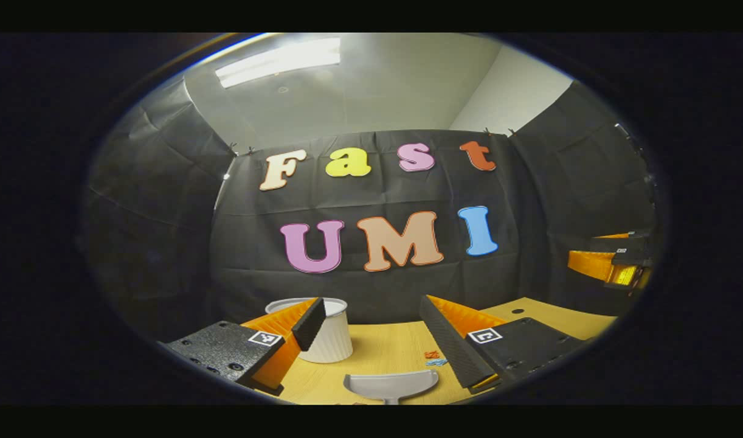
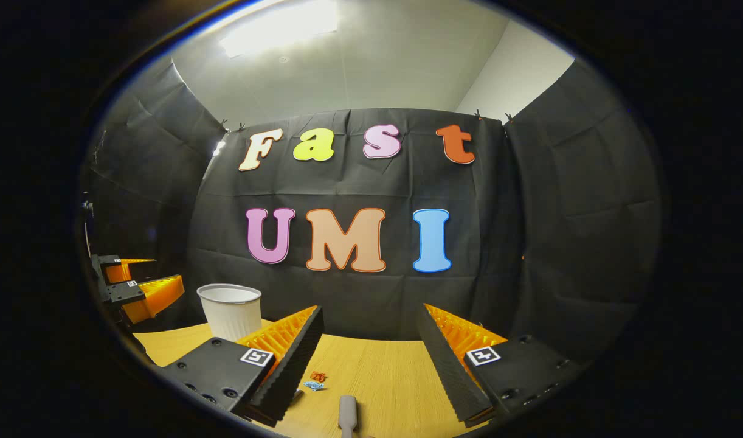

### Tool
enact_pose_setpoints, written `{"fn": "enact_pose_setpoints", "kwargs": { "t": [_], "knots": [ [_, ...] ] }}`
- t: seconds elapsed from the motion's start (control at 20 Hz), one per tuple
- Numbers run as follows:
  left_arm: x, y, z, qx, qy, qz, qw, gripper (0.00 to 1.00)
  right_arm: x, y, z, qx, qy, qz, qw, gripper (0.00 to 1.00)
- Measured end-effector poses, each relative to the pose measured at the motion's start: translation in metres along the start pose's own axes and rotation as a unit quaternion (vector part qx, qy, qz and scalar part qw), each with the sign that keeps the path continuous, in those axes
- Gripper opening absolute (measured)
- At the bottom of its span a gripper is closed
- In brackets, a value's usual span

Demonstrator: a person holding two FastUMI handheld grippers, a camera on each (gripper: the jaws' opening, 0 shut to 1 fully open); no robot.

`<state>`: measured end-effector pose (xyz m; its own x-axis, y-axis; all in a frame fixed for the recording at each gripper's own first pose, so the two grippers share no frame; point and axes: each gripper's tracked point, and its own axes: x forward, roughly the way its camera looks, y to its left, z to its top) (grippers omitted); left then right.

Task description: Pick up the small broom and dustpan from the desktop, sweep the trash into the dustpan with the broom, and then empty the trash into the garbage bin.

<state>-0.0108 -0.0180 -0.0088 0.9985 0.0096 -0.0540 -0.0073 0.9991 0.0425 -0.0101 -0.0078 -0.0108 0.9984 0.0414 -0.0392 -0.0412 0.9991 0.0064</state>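
In the left gripper view a grey dustpan (image 1: 391, 384) lies on the wooden desktop (image 1: 383, 347) just ahead of my left gripper (image 1: 371, 322), which is open above it with nothing between its fingers. Small red and blue scraps of trash (image 1: 433, 358) lie to the dustpan's right. A white ribbed garbage bin (image 1: 330, 340) stands behind the left finger. In the right gripper view my right gripper (image 2: 368, 331) is open, and the grey broom handle (image 2: 347, 415) lies on the desktop below it. The trash (image 2: 315, 381) sits by its left finger, the bin (image 2: 231, 310) farther left.
The other gripper (image 1: 615, 263) hangs at the far right of the left gripper view, and the left one (image 2: 134, 286) shows at the far left of the right gripper view. Black cloth walls close the booth behind and beside the desktop (image 2: 383, 371).
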Motion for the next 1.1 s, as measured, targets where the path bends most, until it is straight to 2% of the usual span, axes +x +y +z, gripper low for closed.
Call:
{"fn": "enact_pose_setpoints", "kwargs": {
  "t": [0.35, 0.4, 0.45, 0.55, 0.65, 0.75, 0.8, 0.85, 1.1],
  "knots": [
    [-0.001, -0.005, 0.004, 0.006, -0.005, 0.005, 1.0, 0.95, 0.0, -0.005, 0.001, 0.002, -0.001, 0.002, 1.0, 0.99],
    [-0.001, -0.005, 0.003, 0.007, -0.005, 0.004, 1.0, 0.99, 0.001, -0.005, 0.002, 0.002, -0.001, 0.003, 1.0, 0.99],
    [-0.001, -0.004, 0.003, 0.008, -0.003, 0.005, 1.0, 0.95, 0.0, -0.005, 0.002, 0.002, 0.0, 0.003, 1.0, 0.99],
    [-0.001, -0.004, 0.003, 0.009, -0.003, 0.007, 1.0, 0.99, 0.0, -0.004, 0.0, 0.001, 0.001, 0.006, 1.0, 0.99],
    [-0.001, -0.005, 0.002, 0.009, -0.001, 0.01, 1.0, 0.95, -0.001, -0.004, -0.002, -0.002, 0.004, 0.007, 1.0, 0.99],
    [-0.003, -0.006, -0.001, 0.009, 0.005, 0.014, 1.0, 0.95, 0.0, -0.004, -0.006, -0.004, 0.011, 0.013, 1.0, 0.99],
    [-0.004, -0.007, -0.002, 0.009, 0.007, 0.017, 1.0, 0.99, 0.0, -0.004, -0.007, -0.005, 0.014, 0.018, 1.0, 0.99],
    [-0.006, -0.008, -0.003, 0.01, 0.008, 0.021, 1.0, 0.95, -0.001, -0.004, -0.008, -0.006, 0.017, 0.022, 1.0, 0.99],
    [-0.012, -0.013, 0.0, 0.03, 0.008, 0.035, 0.999, 0.95, -0.002, -0.006, -0.024, -0.004, 0.044, 0.046, 0.998, 0.99]
  ]
}}
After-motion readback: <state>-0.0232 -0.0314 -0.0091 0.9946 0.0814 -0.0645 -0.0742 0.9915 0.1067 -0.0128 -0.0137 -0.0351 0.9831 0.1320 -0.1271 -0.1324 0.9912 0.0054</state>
